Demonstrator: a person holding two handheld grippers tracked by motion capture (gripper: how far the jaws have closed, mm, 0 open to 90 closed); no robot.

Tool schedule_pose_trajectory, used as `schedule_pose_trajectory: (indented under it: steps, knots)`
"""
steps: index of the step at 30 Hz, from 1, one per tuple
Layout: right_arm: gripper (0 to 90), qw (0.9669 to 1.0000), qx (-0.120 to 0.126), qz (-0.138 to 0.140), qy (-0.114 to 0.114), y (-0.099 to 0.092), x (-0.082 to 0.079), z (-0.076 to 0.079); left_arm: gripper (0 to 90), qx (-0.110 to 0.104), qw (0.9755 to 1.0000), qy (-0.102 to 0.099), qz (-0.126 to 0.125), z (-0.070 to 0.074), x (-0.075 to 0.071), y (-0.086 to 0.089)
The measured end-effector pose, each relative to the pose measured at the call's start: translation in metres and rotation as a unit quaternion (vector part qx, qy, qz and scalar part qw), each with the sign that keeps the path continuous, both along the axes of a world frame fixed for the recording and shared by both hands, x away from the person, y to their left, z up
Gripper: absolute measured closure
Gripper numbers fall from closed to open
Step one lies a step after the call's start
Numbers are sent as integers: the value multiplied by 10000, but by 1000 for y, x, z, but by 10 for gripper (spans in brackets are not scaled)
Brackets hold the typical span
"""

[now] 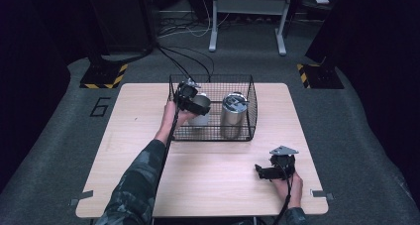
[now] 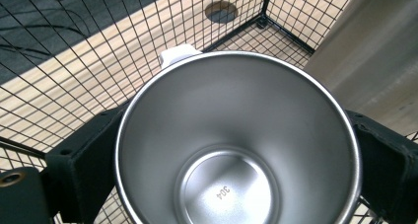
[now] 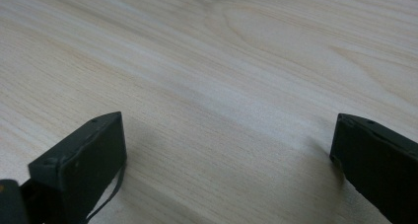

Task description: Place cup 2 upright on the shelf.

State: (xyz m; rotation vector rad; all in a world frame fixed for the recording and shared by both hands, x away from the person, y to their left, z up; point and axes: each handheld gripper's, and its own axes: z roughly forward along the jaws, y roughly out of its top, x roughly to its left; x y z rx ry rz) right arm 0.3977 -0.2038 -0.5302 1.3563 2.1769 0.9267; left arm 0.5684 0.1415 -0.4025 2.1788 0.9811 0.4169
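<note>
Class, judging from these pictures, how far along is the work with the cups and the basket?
Done: the lidded steel tumbler stands in the black wire basket. In hand: the left hand-held gripper clamps the open steel cup inside the basket. Left: probably releasing; the right hand-held gripper waits open.

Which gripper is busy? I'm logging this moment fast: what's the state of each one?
Left gripper: shut on the open steel cup inside the wire basket.
Right gripper: open, holding nothing, low over the table.
</note>
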Motion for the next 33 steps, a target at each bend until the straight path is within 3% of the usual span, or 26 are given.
schedule_pose_trajectory:
  steps: [28, 33]
  knots:
    - [0, 10000, -5, 7, -5, 0, 0, 0, 58, 267, 9989, 373, 16, -19, 4, -2]
    - [0, 10000, -20, 36, -25, 0, 1, 0, 58, 214, 9990, 403, 42, -21, 3, -1]
